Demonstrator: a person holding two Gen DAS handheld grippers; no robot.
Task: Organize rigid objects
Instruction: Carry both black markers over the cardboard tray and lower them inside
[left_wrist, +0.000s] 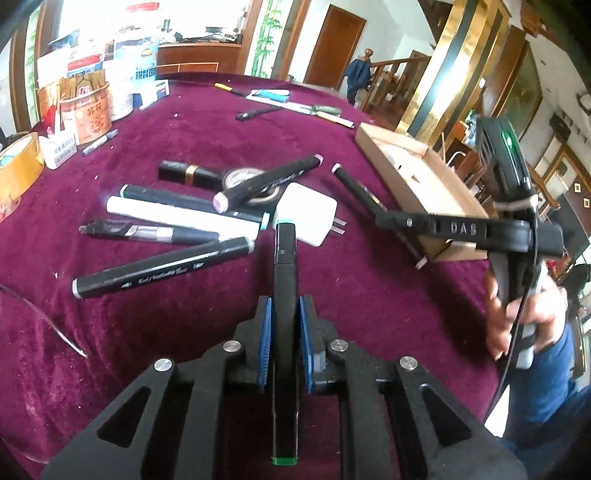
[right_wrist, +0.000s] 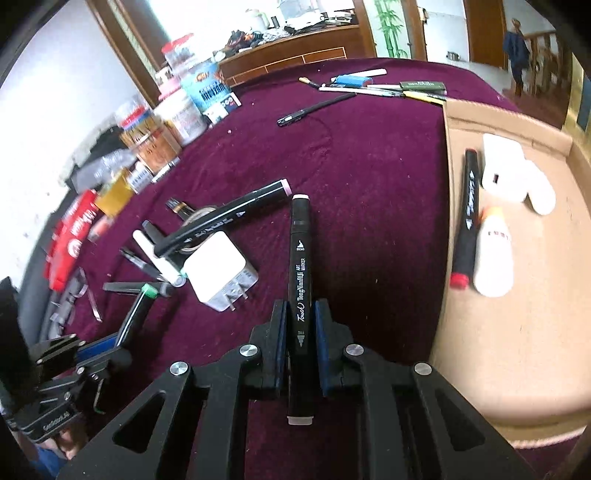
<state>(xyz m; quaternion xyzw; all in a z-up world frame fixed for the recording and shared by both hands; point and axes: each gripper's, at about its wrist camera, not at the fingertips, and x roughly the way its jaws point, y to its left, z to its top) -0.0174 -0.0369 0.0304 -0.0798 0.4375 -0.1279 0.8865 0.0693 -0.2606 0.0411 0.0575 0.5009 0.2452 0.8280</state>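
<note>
My left gripper (left_wrist: 284, 325) is shut on a black green-capped marker (left_wrist: 284, 280), held above the maroon tablecloth. My right gripper (right_wrist: 300, 332) is shut on a black pink-capped marker (right_wrist: 301, 273); it shows in the left wrist view (left_wrist: 391, 218) beside the cardboard box (left_wrist: 424, 184). A pile lies on the cloth: several black markers (left_wrist: 162, 271), a white marker (left_wrist: 181, 218), a white charger plug (left_wrist: 306, 216), a tape roll (left_wrist: 243, 181) and a black-gold tube (left_wrist: 188, 173). The box (right_wrist: 517, 350) holds a red-capped marker (right_wrist: 467, 218) and white items (right_wrist: 509, 173).
Tins, jars and packets (left_wrist: 88, 96) stand at the table's far left, with a yellow tape roll (left_wrist: 18, 166). Pens and markers (left_wrist: 295, 103) lie at the far edge. The left gripper shows at the lower left of the right wrist view (right_wrist: 122, 332).
</note>
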